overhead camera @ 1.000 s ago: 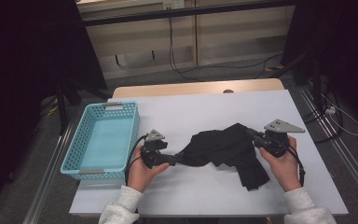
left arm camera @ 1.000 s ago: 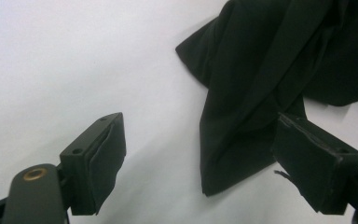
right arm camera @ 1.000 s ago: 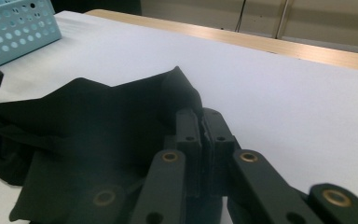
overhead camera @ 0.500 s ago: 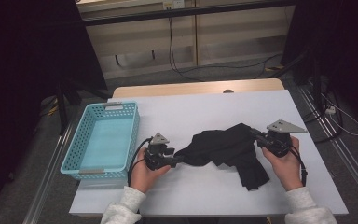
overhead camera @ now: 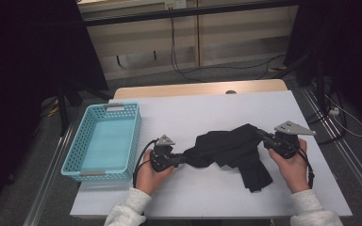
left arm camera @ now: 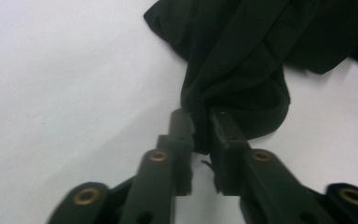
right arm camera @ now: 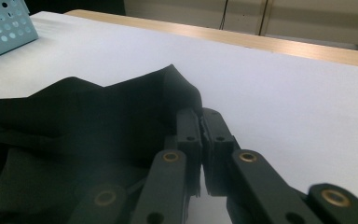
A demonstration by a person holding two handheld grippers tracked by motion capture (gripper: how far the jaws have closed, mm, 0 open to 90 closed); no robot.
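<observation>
A crumpled black cloth [overhead camera: 231, 146] lies across the middle of the white table [overhead camera: 193, 113]. My left gripper [overhead camera: 185, 159] holds its left end; its jaws have just been closing, and in the left gripper view [left arm camera: 201, 119] they pinch a bunched fold of the cloth [left arm camera: 242, 56]. On the other side my right gripper [overhead camera: 263, 136] is shut on the cloth's upper right edge. The right gripper view shows those jaws [right arm camera: 200, 114] together over a thin corner of the fabric [right arm camera: 74, 121]. One strip of cloth hangs toward the front edge.
A light blue plastic basket [overhead camera: 74, 141] stands on the left part of the table, its corner also in the right gripper view [right arm camera: 4, 23]. A wooden table edge runs along the back. Cables and dark stands are on the floor around.
The left gripper's jaws went from wide open beside the cloth's left end to closed on it. The hand shifted slightly toward the cloth. The right hand stayed put.
</observation>
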